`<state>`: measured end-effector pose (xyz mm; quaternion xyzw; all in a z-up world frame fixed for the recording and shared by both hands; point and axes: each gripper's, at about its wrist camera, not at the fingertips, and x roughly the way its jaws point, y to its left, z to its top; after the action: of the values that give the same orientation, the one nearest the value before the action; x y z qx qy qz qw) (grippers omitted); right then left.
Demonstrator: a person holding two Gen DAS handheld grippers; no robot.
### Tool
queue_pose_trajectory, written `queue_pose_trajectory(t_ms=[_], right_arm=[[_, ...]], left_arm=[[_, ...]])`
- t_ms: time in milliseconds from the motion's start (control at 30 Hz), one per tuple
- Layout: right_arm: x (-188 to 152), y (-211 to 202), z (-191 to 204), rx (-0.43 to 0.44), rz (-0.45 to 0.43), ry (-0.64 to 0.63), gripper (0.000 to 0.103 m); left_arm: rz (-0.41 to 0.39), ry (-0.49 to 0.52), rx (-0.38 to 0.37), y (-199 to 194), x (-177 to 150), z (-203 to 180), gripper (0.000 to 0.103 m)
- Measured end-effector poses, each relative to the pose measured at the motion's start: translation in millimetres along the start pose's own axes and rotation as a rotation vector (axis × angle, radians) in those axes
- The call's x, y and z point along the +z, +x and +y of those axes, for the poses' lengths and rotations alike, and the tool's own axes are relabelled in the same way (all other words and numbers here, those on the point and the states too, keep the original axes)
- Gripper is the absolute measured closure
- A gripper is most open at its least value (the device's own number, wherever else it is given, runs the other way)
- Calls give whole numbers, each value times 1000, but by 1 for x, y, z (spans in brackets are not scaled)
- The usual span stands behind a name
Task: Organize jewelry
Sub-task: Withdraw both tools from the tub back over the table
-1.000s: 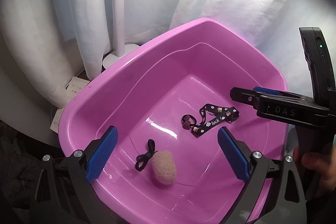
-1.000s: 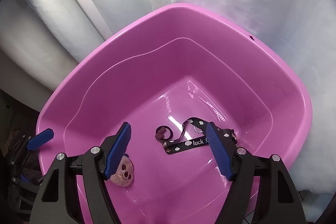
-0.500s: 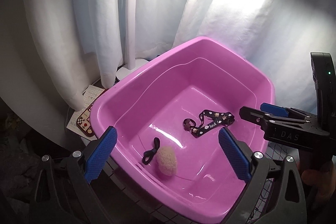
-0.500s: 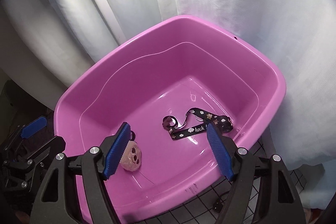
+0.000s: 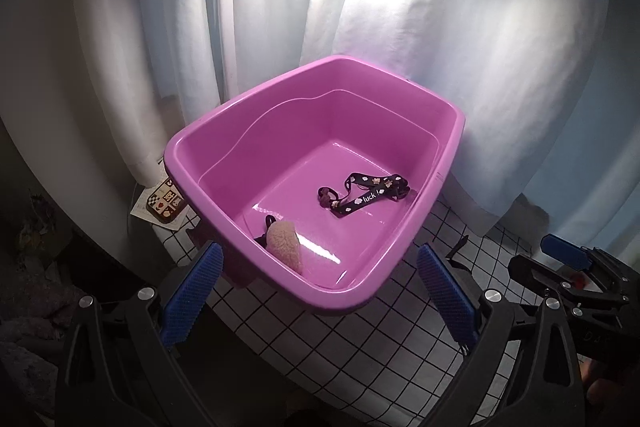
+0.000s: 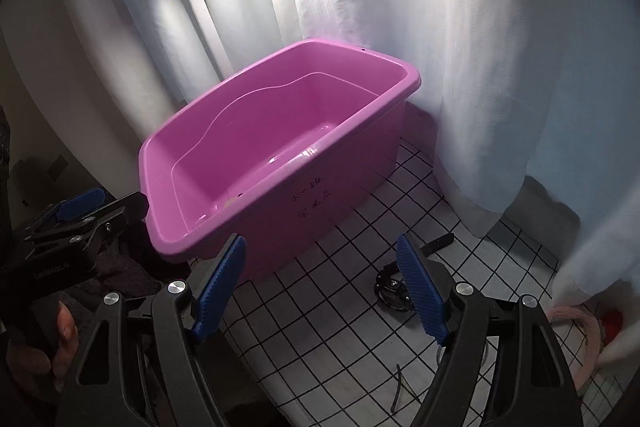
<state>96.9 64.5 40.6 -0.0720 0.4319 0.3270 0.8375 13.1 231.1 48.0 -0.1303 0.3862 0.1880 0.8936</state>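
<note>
Between items: the left gripper and the right gripper hang wide and empty low in frame before the pink tub, where a black "luck" strap lies right of centre and a beige fuzzy charm near the front wall. Judging by that, the next move calls for the right gripper to drop onto the black bracelet on the checked cloth, lower right. Nothing blocks it; the white curtain hangs just beyond.

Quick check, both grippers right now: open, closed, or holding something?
Left gripper: open, holding nothing.
Right gripper: open, holding nothing.
</note>
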Motion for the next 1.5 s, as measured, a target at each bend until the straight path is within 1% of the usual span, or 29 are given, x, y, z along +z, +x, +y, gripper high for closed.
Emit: queue_pose_trajectory(t_ms=[100,200,300,500,633,733,833,1033,1133,1200,1267,1333,1400,1500], right_arm=[[-40,-21,-24,-11,4,43,29],[-82,-50,-56,-29,4,105,29],[-126,-82,-90,-85,-3,156,29],[-224,-140,-154,-188,10,265,29],[-284,-155,-184,-208,23,344,29],[-315,-155,-193,-214,37,386,29],[-331,-152,-189,-208,24,410,29],[-337,-138,-155,-221,-34,439,29],[-335,-132,-137,-277,-66,473,29],[-334,-125,-126,-314,-76,497,29],[-332,-117,-115,-375,-82,491,29],[-331,-109,-108,-428,-89,502,29],[-332,-102,-106,-432,-108,538,29],[-331,-93,-105,-464,-122,552,29]], left_arm=[[-3,32,-9,-13,-24,-23,7],[-5,55,-38,-28,-53,-45,7],[9,66,-77,-41,-82,-65,7],[72,84,-102,-54,-139,-103,7],[110,124,-89,-54,-172,-125,7],[148,168,-80,-49,-188,-139,7],[152,220,-78,-44,-194,-147,7],[148,293,-129,-20,-186,-151,7],[149,345,-172,0,-179,-150,7],[169,372,-204,17,-173,-150,7],[171,396,-252,33,-171,-150,7],[173,431,-278,48,-173,-153,7],[182,465,-288,63,-177,-156,7],[205,488,-300,84,-185,-162,7]])
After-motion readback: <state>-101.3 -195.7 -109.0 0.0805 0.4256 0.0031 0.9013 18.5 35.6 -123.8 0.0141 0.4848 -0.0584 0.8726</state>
